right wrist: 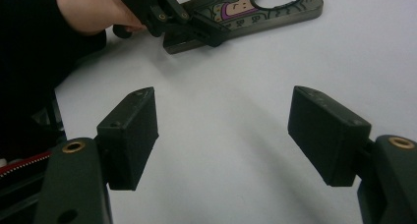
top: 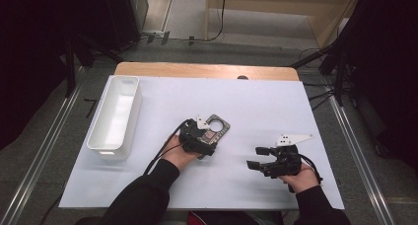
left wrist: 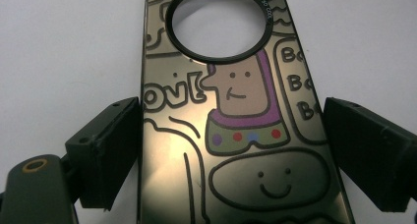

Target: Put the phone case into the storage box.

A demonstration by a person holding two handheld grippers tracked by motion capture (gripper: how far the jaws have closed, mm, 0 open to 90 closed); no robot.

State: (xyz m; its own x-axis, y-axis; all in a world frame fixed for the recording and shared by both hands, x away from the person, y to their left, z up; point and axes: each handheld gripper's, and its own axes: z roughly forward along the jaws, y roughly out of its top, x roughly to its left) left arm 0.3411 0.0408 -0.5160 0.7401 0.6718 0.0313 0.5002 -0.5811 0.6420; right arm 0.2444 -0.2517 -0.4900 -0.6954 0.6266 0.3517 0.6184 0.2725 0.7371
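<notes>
left gripper (top: 209,136): jaws spread either side of the phone case (left wrist: 236,126), one at each long edge. Left jaw looks right at the edge, right jaw shows a thin gap. No firm pinch visible, so read as straddling, not clamped.
phone case: flat on the white mat (top: 256,106), cartoon-print face up, round camera ring at the far end, at 12 o'clock from the jaws in the left gripper view. In the high view it lies just past the gripper toward 1 o'clock (top: 217,126).
right gripper (top: 254,157): jaws wide apart, nothing between them, only bare mat. Sits at about 4 o'clock from the case, well apart, pointing toward 9 o'clock. In its own view the case (right wrist: 275,8) and the other hand (right wrist: 93,8) lie at 12 o'clock.
white bin (top: 116,114): long, looks empty, at 9 o'clock from the case, well apart.
progress: early, judged. Case is bracketed but not lifted and not in the bin.
left to do: likely close on the case, lift it, carry it off, maybe to the bin. Destination is a guess.
</notes>
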